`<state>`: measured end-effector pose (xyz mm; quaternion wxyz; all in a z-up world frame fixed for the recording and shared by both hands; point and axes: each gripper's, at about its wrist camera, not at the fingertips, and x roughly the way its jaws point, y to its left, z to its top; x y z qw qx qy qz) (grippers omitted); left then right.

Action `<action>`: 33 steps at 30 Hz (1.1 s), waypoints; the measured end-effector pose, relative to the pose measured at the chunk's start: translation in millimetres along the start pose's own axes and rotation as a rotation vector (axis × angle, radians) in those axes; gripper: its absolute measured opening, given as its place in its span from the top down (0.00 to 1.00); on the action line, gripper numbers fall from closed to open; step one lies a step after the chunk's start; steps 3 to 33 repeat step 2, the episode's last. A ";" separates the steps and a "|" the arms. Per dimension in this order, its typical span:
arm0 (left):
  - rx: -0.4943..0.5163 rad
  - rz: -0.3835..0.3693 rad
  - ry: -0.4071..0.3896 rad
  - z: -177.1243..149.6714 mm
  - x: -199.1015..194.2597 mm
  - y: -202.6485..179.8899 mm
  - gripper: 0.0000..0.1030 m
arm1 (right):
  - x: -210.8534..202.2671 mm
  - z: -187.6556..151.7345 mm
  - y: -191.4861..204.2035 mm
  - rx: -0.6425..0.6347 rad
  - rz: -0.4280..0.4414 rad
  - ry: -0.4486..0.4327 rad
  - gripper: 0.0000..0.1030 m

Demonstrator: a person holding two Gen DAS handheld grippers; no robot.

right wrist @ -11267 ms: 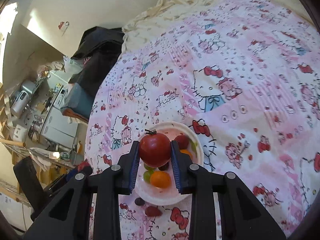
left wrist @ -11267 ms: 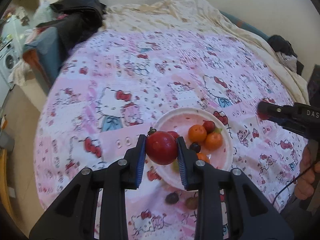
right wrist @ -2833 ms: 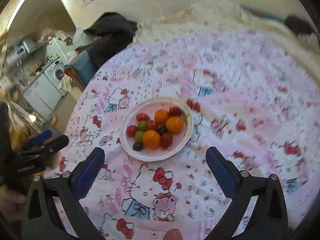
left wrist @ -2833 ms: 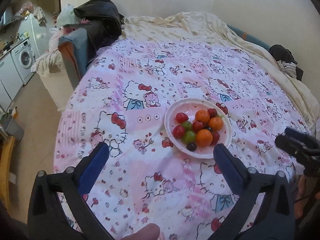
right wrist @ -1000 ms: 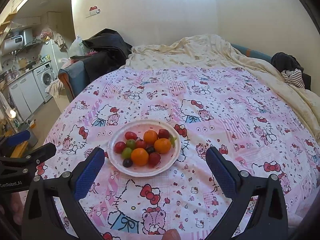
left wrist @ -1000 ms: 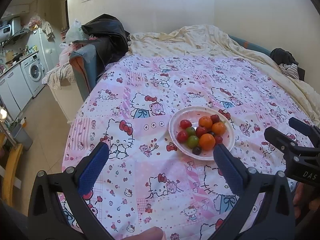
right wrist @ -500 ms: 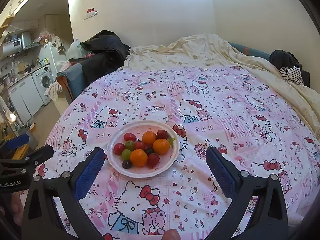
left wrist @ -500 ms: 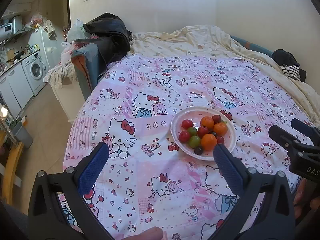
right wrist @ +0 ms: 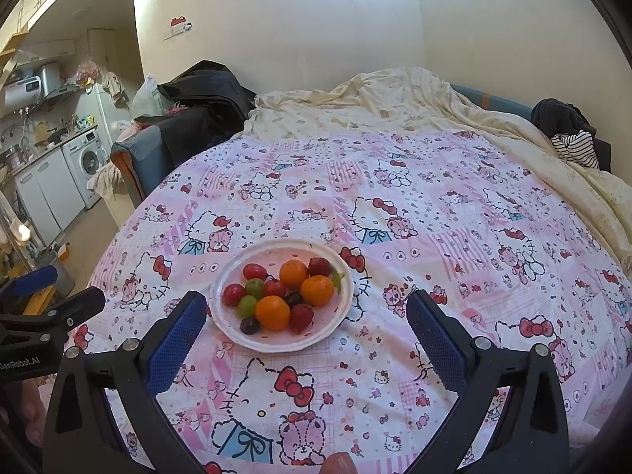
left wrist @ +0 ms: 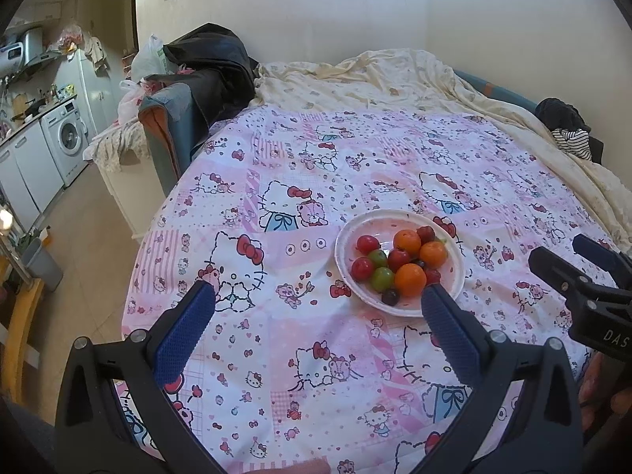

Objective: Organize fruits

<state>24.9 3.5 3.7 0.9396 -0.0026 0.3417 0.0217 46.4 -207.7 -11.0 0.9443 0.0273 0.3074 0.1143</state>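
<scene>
A white plate (left wrist: 343, 245) (right wrist: 339, 316) sits on the pink Hello Kitty bedcover and holds several small fruits: oranges (left wrist: 410, 279) (right wrist: 272, 312), red fruits (left wrist: 362, 268) (right wrist: 234, 294), green grapes (left wrist: 382, 279) (right wrist: 247, 305) and a dark grape (right wrist: 250, 326). My left gripper (left wrist: 318, 296) is wide open and empty, held back above the near edge of the bed. My right gripper (right wrist: 306, 304) is wide open and empty, also held back from the plate. Each gripper shows at the edge of the other's view.
A cream blanket (right wrist: 395, 102) is bunched at the far side of the bed. Dark clothes (left wrist: 213, 63) lie on a blue chair at the back left. A striped garment (right wrist: 572, 146) lies at the right. A washing machine (left wrist: 65, 134) and kitchen units stand at the far left.
Earlier each gripper held a red fruit over the plate; both fruits are released. Both grippers have opened wide and pulled back and up, so the plate looks farther away.
</scene>
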 end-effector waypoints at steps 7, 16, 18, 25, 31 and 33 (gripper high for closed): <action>-0.001 -0.001 -0.002 0.6 0.0 -1.0 0.00 | 0.0 0.0 0.8 -0.005 -0.003 0.000 0.00; -0.001 -0.001 -0.002 0.6 0.0 -1.0 0.00 | 0.0 0.0 0.8 -0.005 -0.003 0.000 0.00; -0.001 -0.001 -0.002 0.6 0.0 -1.0 0.00 | 0.0 0.0 0.8 -0.005 -0.003 0.000 0.00; -0.001 -0.001 -0.002 0.6 0.0 -1.0 0.00 | 0.0 0.0 0.8 -0.005 -0.003 0.000 0.00; -0.001 -0.001 -0.002 0.6 0.0 -1.0 0.00 | 0.0 0.0 0.8 -0.005 -0.003 0.000 0.00; -0.001 -0.001 -0.002 0.6 0.0 -1.0 0.00 | 0.0 0.0 0.8 -0.005 -0.003 0.000 0.00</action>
